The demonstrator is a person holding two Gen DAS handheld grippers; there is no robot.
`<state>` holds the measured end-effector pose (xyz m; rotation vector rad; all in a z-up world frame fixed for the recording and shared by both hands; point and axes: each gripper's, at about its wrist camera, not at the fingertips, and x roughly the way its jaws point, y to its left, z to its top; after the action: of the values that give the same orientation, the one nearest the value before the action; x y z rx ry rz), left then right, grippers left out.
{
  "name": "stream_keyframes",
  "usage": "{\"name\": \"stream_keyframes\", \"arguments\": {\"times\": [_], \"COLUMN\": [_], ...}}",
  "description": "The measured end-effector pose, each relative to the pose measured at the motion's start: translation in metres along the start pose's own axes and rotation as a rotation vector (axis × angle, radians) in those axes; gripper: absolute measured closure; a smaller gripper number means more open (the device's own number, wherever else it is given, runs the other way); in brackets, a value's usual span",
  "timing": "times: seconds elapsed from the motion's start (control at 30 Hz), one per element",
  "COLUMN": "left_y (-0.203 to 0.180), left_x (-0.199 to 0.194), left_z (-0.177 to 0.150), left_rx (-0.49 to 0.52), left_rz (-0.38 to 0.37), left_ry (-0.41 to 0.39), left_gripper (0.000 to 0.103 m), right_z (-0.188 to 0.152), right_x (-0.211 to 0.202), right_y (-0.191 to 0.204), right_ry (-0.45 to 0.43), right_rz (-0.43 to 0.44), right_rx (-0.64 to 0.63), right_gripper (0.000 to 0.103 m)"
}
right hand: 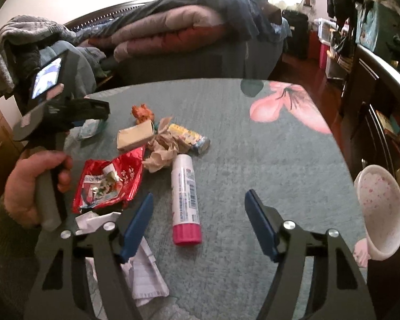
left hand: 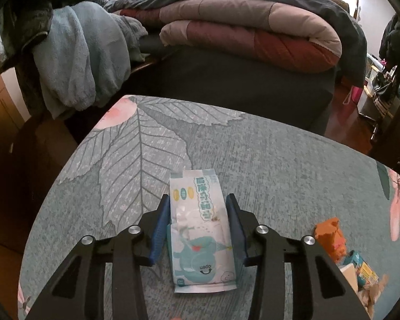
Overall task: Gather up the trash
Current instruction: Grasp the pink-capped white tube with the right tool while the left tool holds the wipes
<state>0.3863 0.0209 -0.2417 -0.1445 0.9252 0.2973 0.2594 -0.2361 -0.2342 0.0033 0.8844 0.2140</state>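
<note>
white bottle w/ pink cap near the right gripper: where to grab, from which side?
Take the white bottle across its barrel mid-length, coming from above with the right gripper. It lies flat on the table, long axis pointing away from the camera, pink cap nearest, so the open fingers could straddle the narrow width.

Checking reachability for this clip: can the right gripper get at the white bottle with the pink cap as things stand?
Probably yes. The right gripper is open, and the bottle lies on the table between its jaws with nothing covering it.

Black hand-held gripper (right hand: 198,224) — blue pads (right hand: 137,226), silver screws.
</note>
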Motion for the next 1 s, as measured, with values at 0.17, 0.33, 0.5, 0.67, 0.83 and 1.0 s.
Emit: {"name": "stream_keyframes", "arguments": {"times": [0.17,0.33,0.5,0.67,0.83,1.0], "left_y": [0.011,0.021,0.028,0.034,0.038,0.038], "left_x": [-0.007,-0.027,-0.044,-0.062,-0.083,-0.109], "left_z": [-0.001,-0.005,-0.008,-0.013,-0.021,-0.032], "left_rx": [-0.017,-0.024,-0.027,-0.026,-0.013,0.014], "left_rz": [-0.043,-0.087,-0.103,-0.107,-0.118,-0.127], "left_ry": [0.001,-0.02,-0.047,-0.071,-0.092,-0.118], "left_gripper": [0.06,0.06,0.06,0.06,0.06,0.06], "right_z": [-0.001,-0.002,-0.003,-0.007,-0.01,-0.019], "right_x": [0.018,0.021,0.019,0.009,-0.01,-0.032], "right_y": [0.003,0.006,0.007,0.001,-0.003,-0.008], "right_ry": [0.052,0.042,0.039,0.02,-0.007,-0.028], "right_rz": [0.009,-0.021,-0.021,-0.008,-0.006,0.003], "right_rx": [0.002,-0.013,-0.014,0.006,0.02,0.038], "right_gripper": [0.042,0.056,0.079,0.079,0.079,0.079]}}
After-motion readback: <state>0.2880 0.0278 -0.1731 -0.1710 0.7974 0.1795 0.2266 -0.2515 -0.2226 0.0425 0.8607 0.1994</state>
